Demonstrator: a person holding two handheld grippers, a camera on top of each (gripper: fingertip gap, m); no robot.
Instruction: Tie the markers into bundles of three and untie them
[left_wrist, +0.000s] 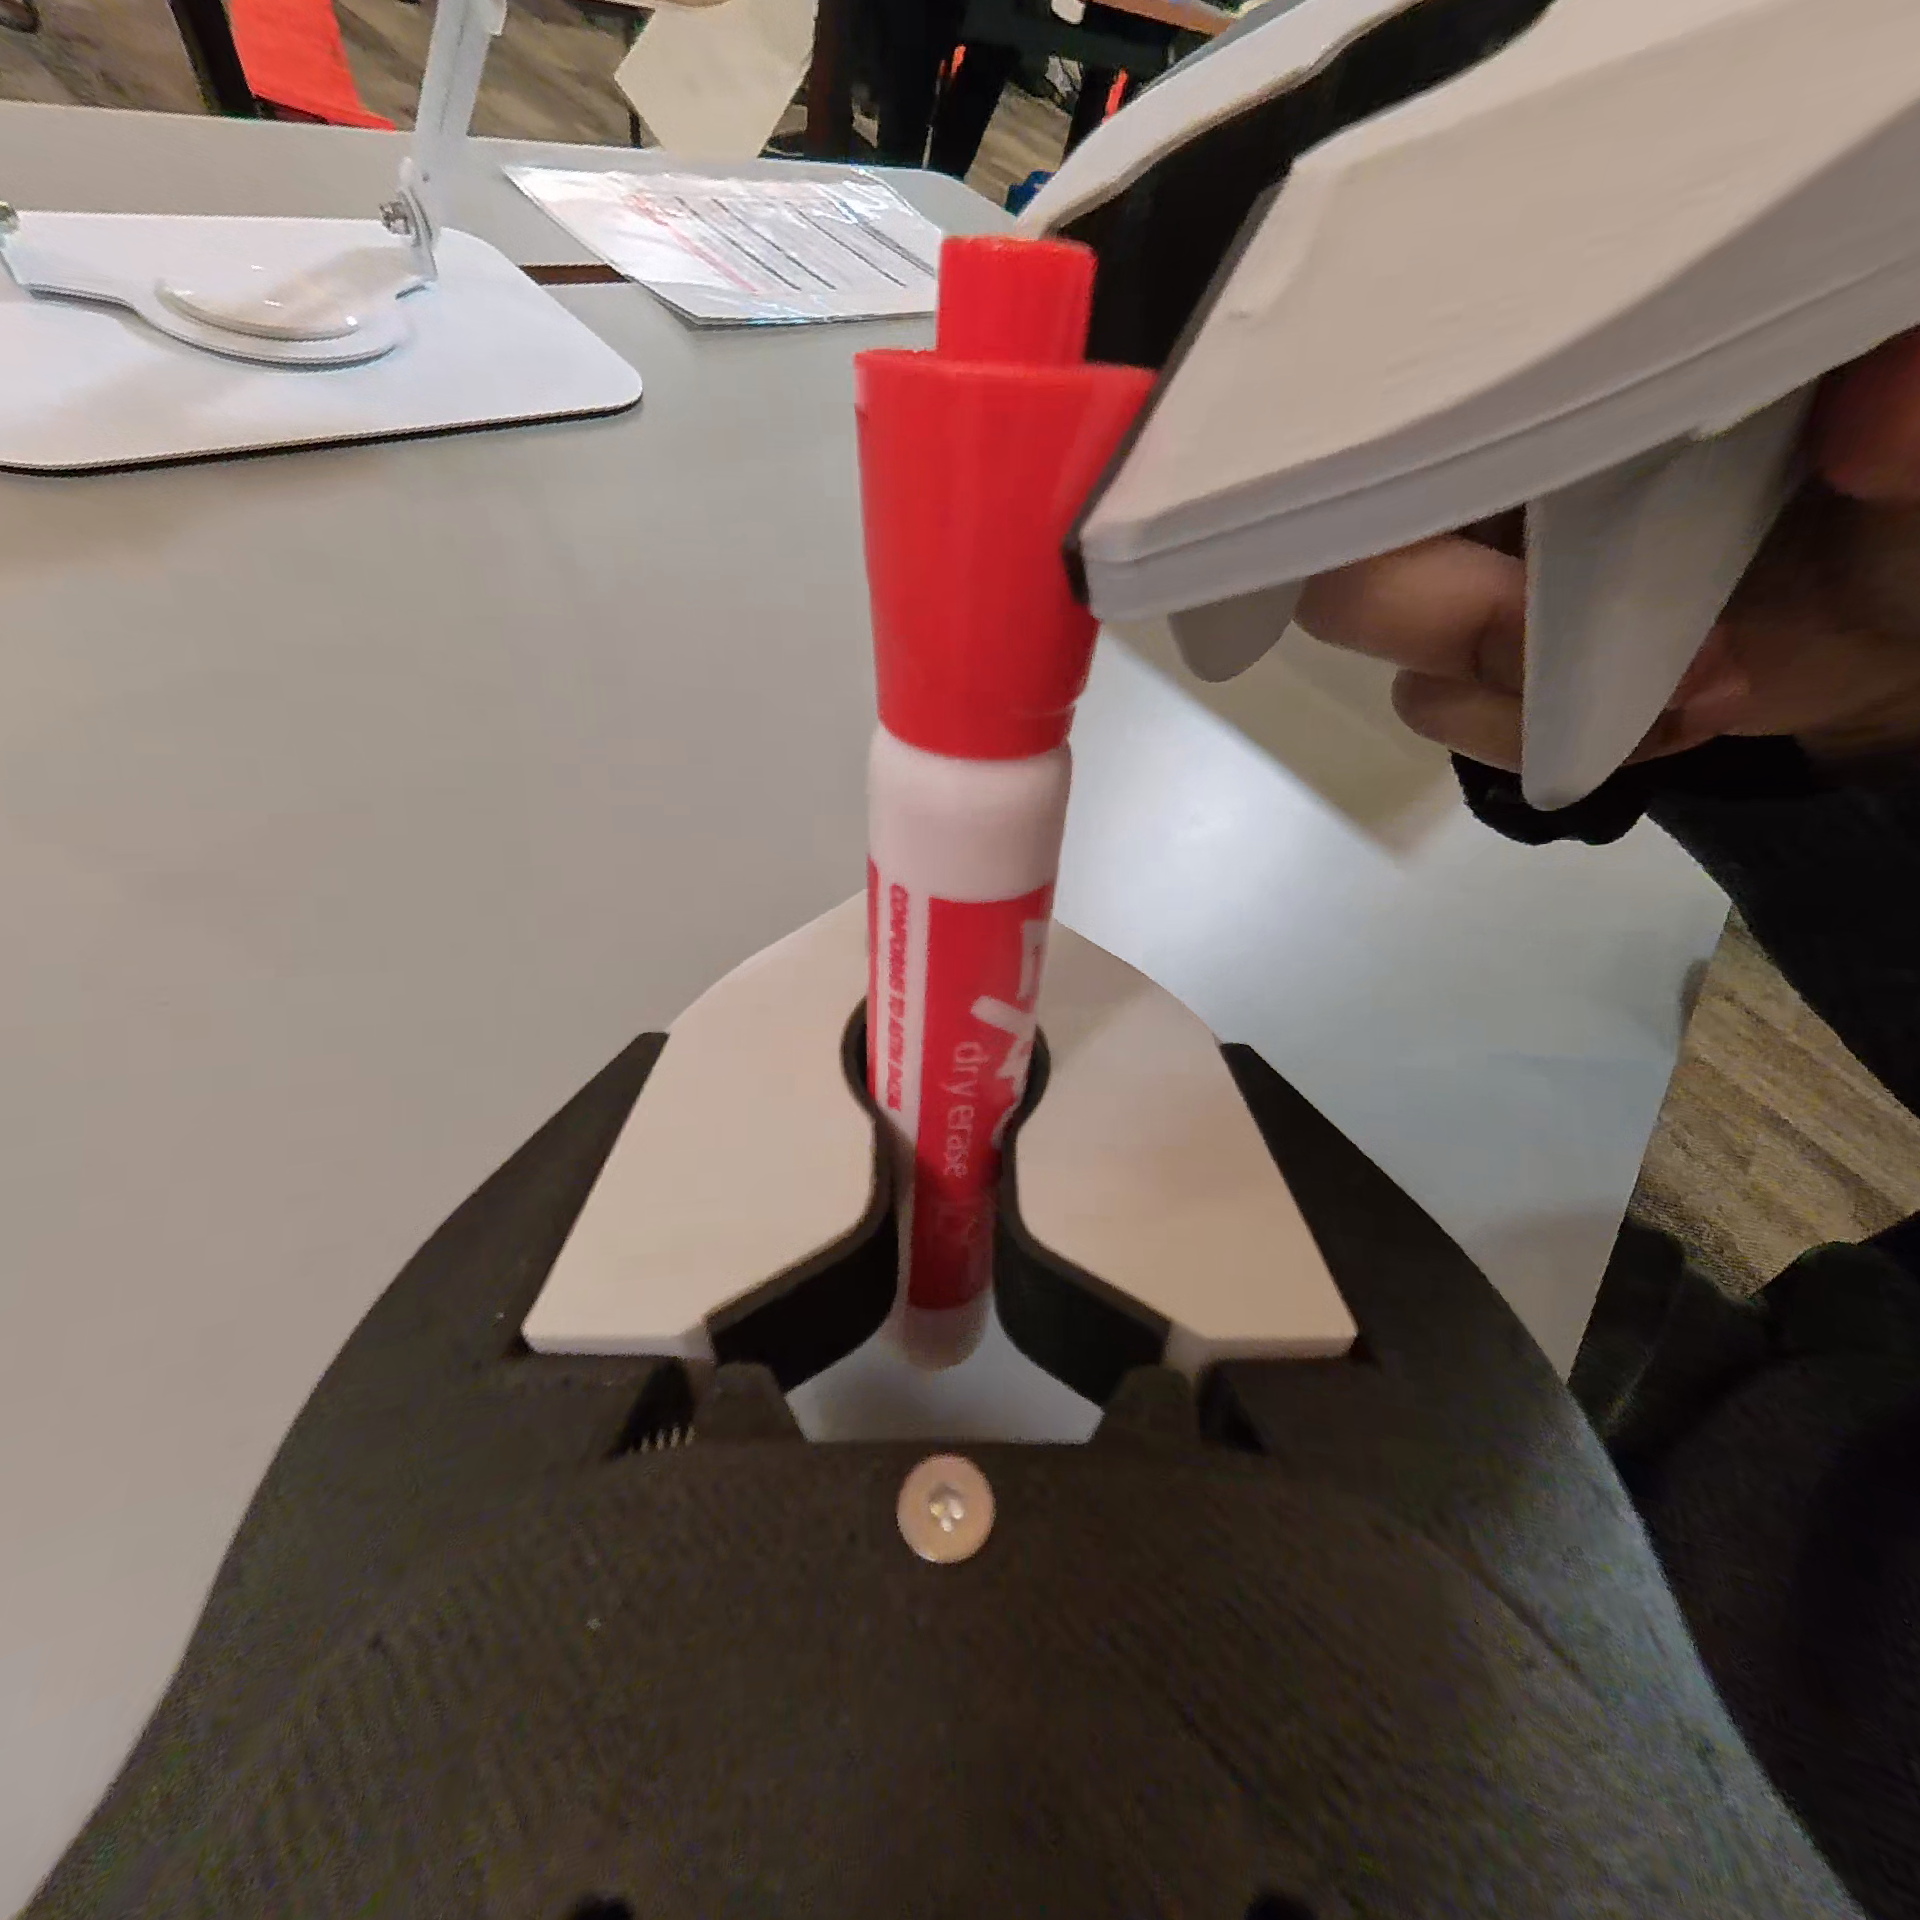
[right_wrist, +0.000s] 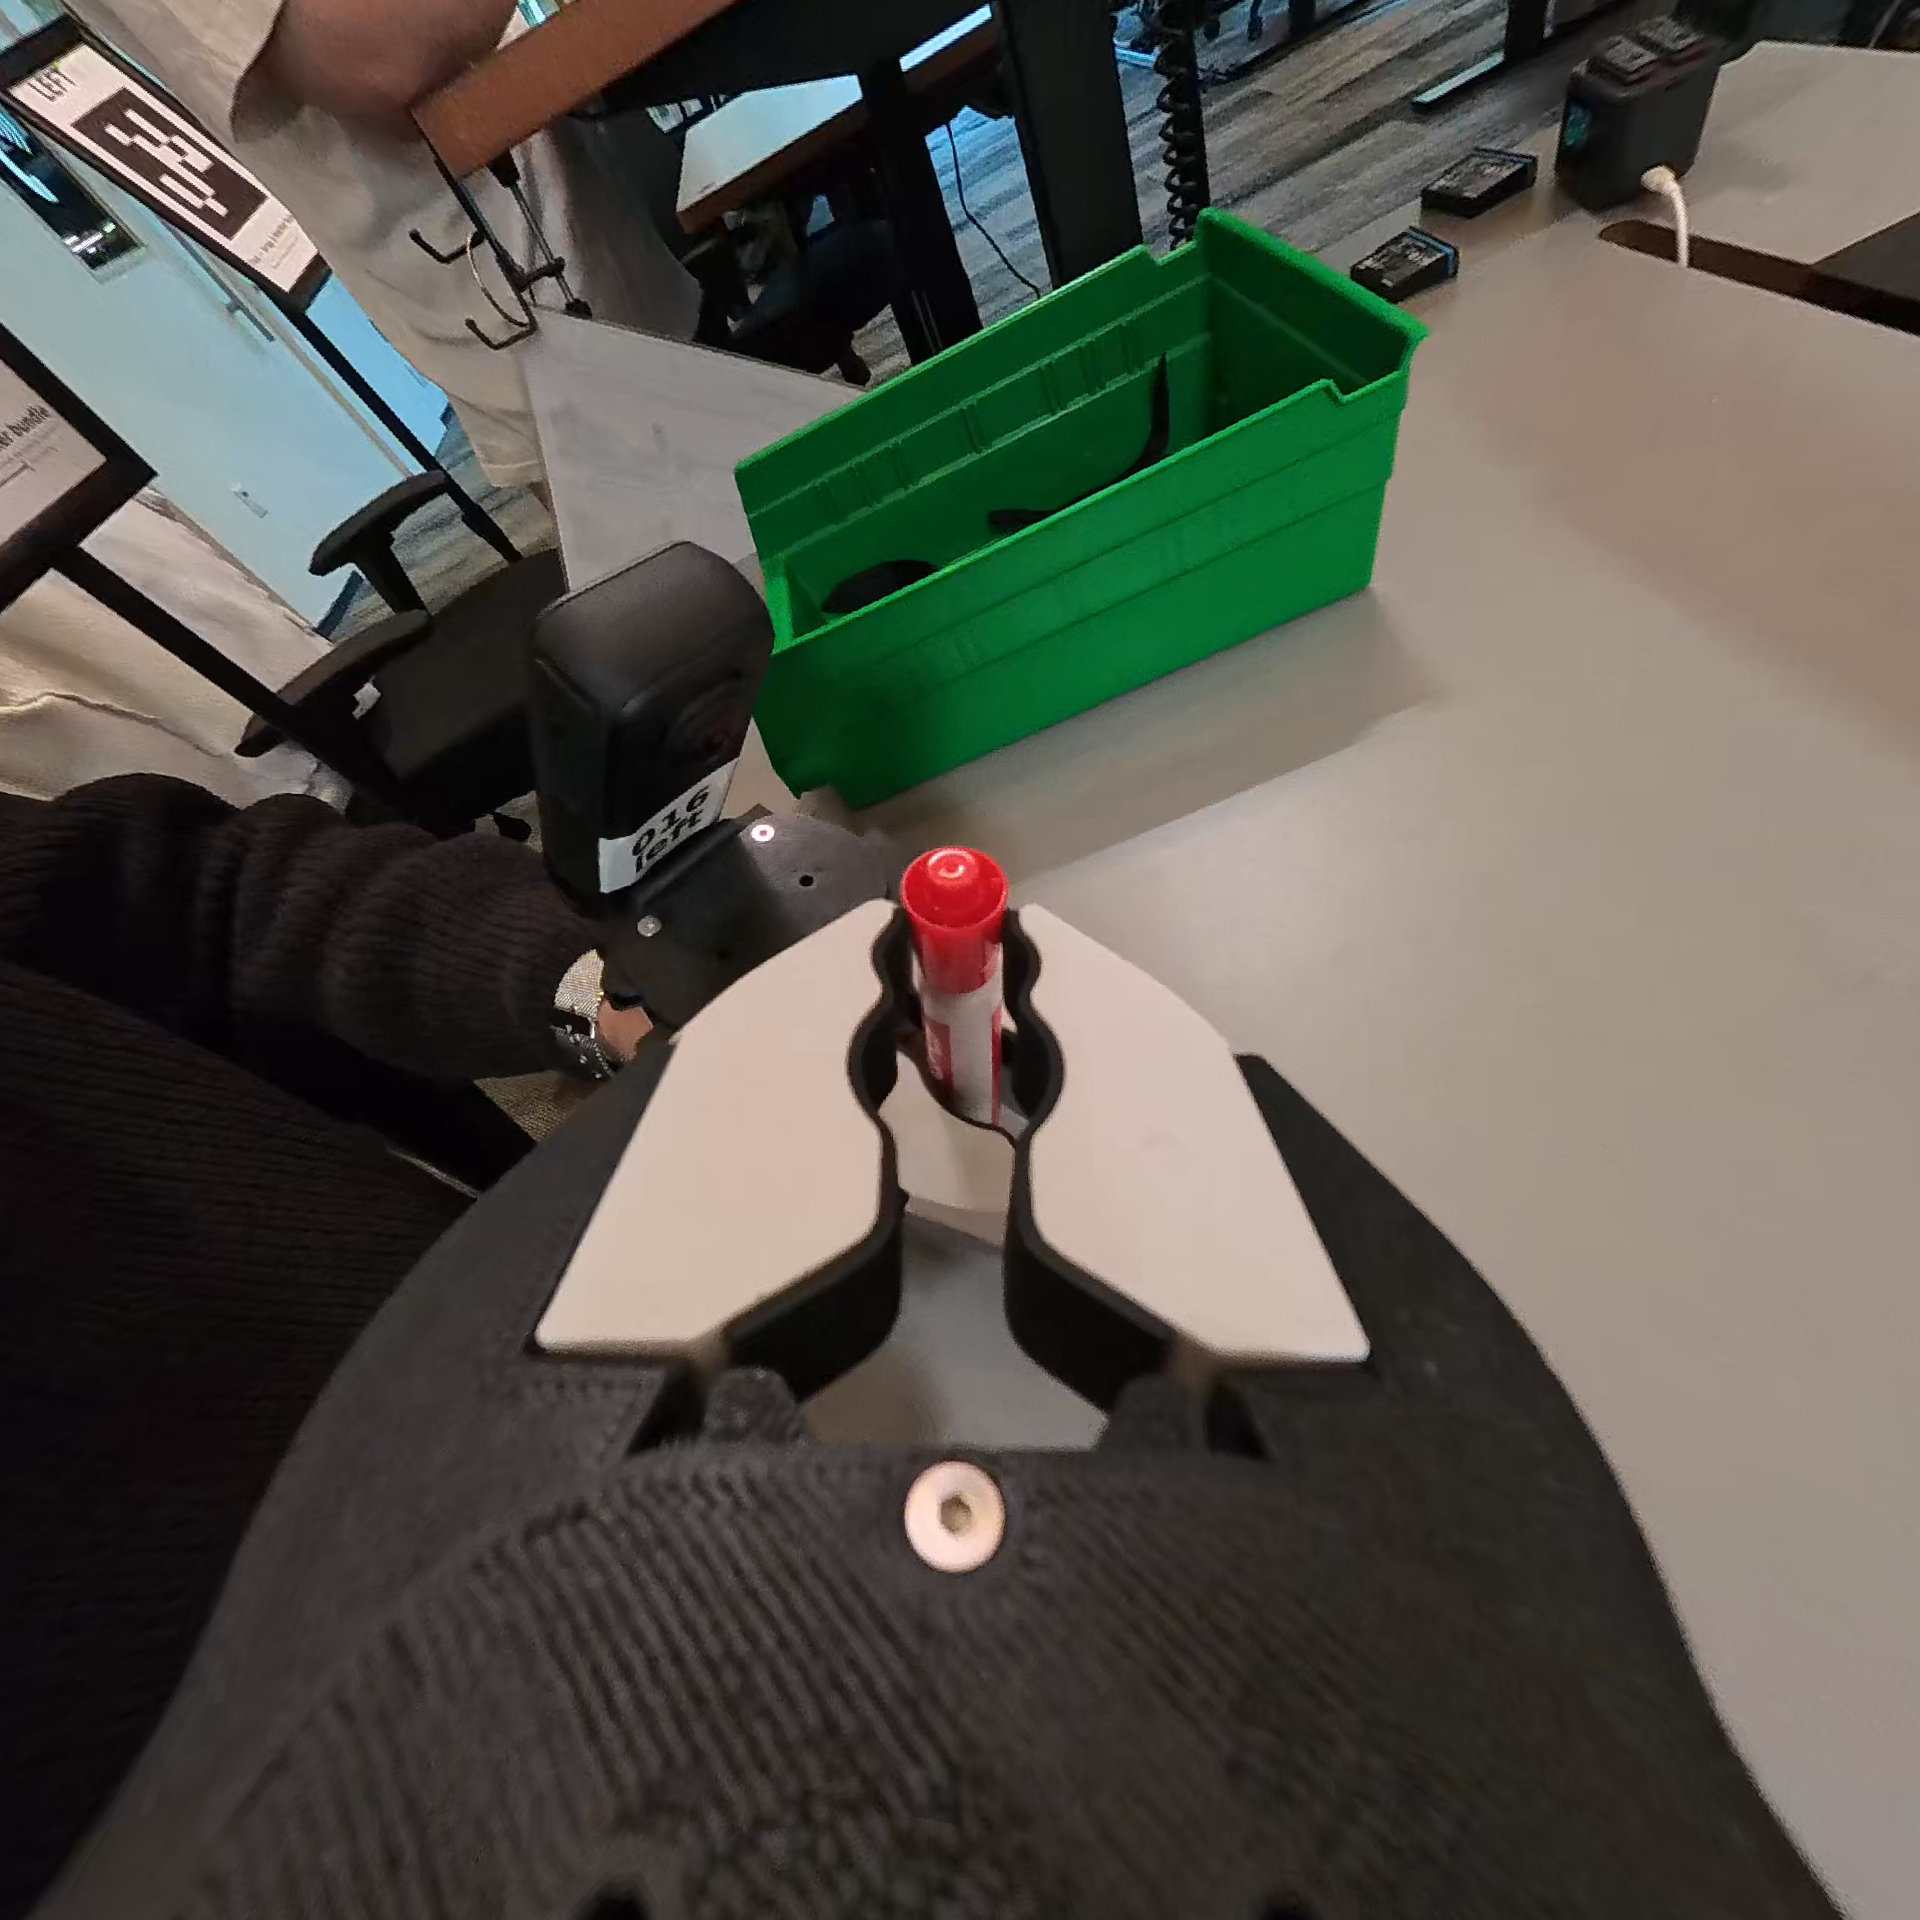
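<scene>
A red-capped dry-erase marker (left_wrist: 971, 582) with a white and red barrel is held off the grey table. My left gripper (left_wrist: 951, 997) is shut on its barrel, and the cap end points forward. My right gripper (left_wrist: 1101, 416) comes in from the right, with its white fingers either side of the red cap. In the right wrist view the marker (right_wrist: 956, 935) stands between the fingertips of my right gripper (right_wrist: 956, 961), which is shut on the cap. No other markers are in view.
A green bin (right_wrist: 1091, 644) holding black bands (right_wrist: 1143, 436) sits on the table ahead of the right gripper. The left gripper's camera (right_wrist: 644, 717) and a dark sleeve are at the left. A white stand base (left_wrist: 312, 343) and a laminated sheet (left_wrist: 748, 249) lie far left. There is about 9 cm between the tips of the two grippers.
</scene>
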